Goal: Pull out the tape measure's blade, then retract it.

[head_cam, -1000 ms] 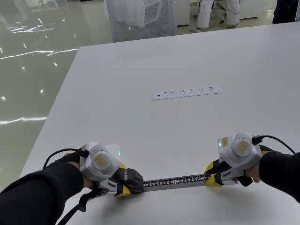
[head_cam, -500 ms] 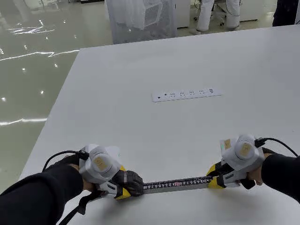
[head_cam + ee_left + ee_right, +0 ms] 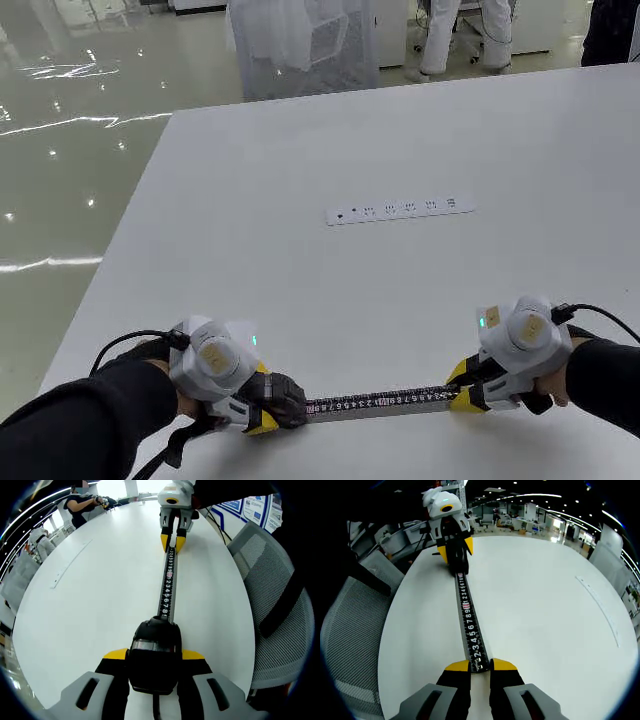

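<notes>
A black tape measure case (image 3: 155,652) sits between the yellow-tipped jaws of my left gripper (image 3: 155,655), which is shut on it; in the head view the case (image 3: 280,398) lies low on the white table (image 3: 400,130). Its blade (image 3: 380,402) with printed numbers runs right along the table to my right gripper (image 3: 462,388). In the right gripper view the blade (image 3: 469,625) ends between the jaws of my right gripper (image 3: 481,666), shut on its tip. The left gripper (image 3: 454,545) shows at the blade's far end there.
A white power strip (image 3: 400,211) lies flat on the table beyond the grippers. Grey mesh chairs (image 3: 270,595) stand at the table's near edge. People stand beyond the table's far side (image 3: 460,30). A glossy floor (image 3: 70,150) lies to the left.
My right gripper has moved further right with the blade tip, so more blade is out. The left gripper holds the case in place. The head camera has tilted slightly.
</notes>
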`<action>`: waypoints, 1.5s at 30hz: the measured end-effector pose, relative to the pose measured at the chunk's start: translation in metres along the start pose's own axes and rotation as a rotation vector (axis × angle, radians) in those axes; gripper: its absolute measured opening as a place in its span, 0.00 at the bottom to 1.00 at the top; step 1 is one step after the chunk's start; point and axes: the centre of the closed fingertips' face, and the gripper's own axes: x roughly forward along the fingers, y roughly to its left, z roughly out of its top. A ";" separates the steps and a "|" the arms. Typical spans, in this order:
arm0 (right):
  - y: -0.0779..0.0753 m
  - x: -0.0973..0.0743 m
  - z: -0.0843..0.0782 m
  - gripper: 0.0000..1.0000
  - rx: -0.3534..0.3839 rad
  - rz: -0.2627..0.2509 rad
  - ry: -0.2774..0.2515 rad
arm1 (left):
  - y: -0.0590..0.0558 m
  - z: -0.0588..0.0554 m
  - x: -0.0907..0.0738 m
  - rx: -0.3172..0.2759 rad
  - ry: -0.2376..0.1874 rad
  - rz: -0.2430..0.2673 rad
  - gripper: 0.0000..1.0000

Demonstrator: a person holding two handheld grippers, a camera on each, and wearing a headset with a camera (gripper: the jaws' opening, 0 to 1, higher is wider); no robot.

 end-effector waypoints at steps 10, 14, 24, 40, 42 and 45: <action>-0.002 -0.003 -0.004 0.09 -0.007 -0.003 0.004 | 0.000 0.000 0.000 0.000 0.001 0.001 0.31; -0.003 -0.004 -0.006 0.09 -0.004 -0.004 0.004 | 0.000 0.000 0.000 0.002 0.002 0.000 0.31; -0.005 -0.007 -0.011 0.09 0.000 -0.007 0.006 | 0.001 0.000 -0.001 0.000 0.003 0.002 0.31; -0.006 -0.013 -0.018 0.09 0.008 -0.012 0.008 | 0.001 0.000 0.000 -0.001 0.003 0.001 0.31; -0.006 -0.014 -0.019 0.09 0.009 -0.012 0.010 | 0.001 0.000 0.000 0.000 0.004 0.001 0.31; -0.006 -0.015 -0.021 0.09 0.012 -0.013 0.010 | 0.001 0.000 0.000 0.000 0.004 0.002 0.31</action>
